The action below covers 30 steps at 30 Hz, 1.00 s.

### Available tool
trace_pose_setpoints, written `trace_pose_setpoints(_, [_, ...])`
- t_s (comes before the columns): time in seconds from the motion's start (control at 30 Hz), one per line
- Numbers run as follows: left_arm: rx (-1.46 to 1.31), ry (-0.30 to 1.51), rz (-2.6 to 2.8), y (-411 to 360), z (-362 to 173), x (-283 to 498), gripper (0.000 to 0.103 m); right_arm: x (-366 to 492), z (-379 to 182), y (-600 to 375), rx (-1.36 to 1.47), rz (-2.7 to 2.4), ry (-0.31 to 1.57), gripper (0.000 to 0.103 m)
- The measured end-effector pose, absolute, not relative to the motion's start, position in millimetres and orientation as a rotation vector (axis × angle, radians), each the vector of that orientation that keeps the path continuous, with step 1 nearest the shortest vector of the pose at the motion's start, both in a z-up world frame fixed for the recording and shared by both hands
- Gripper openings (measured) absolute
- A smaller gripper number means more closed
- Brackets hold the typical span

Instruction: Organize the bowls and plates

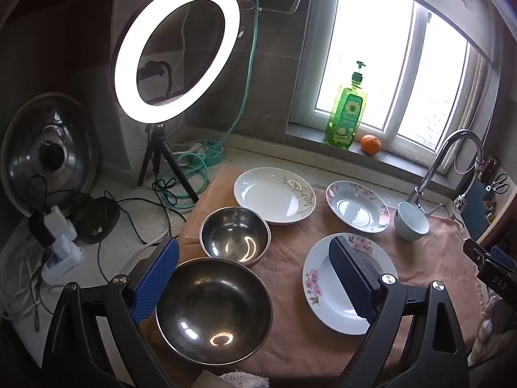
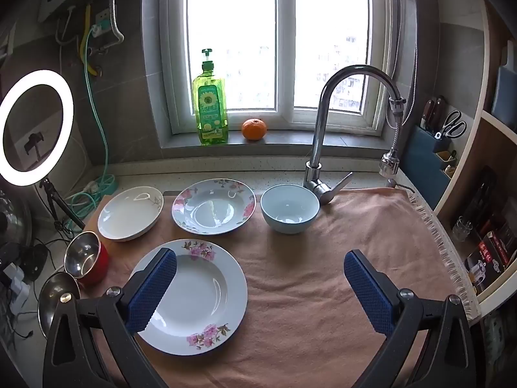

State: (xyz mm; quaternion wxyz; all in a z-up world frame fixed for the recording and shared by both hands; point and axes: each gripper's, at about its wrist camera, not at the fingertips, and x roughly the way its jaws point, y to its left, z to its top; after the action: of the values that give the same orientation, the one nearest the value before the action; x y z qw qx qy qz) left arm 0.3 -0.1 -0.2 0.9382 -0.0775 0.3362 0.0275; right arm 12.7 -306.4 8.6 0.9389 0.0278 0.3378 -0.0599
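Towel [image 2: 323,274], peach-pink with a fringed right edge, covers the counter by the window, and all the dishes sit on it. Speckled countertop [image 1: 135,226] shows off to the left, cluttered with cables, a lit ring light [image 1: 177,51] on a small tripod, and a big steel lid [image 1: 48,153] leaning at the wall. On the far windowsill there's a green soap bottle [image 2: 210,103] with an orange [image 2: 254,128] just beside it on the right. Chrome faucet [image 2: 326,123] arches up at the far right, with a knife and scissors holder [image 2: 439,135] further right on the shelf.

Dishes: a floral plate [image 2: 200,297] near the middle, a deeper floral plate [image 2: 214,206] behind it, a white plate [image 2: 131,213] far left, and a light blue bowl [image 2: 289,208] far right by the faucet base. On the left, a small steel bowl [image 1: 235,235] with a red outside, and a bigger steel bowl [image 1: 214,307] nearer.

Left gripper [image 1: 255,283] is tilted downward over the near left of the towel, jaws spread as wide as they go, nothing in them; the bigger steel bowl shows between the fingers and the right finger overlaps the floral plate in view. Right gripper [image 2: 260,291] is also angled down, wide open and empty, its left finger over the floral plate's near-left rim, the right one above bare towel.
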Motion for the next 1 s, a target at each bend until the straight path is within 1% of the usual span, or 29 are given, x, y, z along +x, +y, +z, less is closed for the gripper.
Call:
trace_pose_setpoints(0.63, [-0.131,0.672,0.054,-5.3,2.8,3.2,0.093,16.5,4.8,-309.5,0.062,-0.122,0.702,0.102])
trace_pose_setpoints(1.0, [-0.168,0.674,0.022,-6.8,1.2,6.8,0.093,17.7,2.5,-311.2,0.069,-0.125,0.709,0.102])
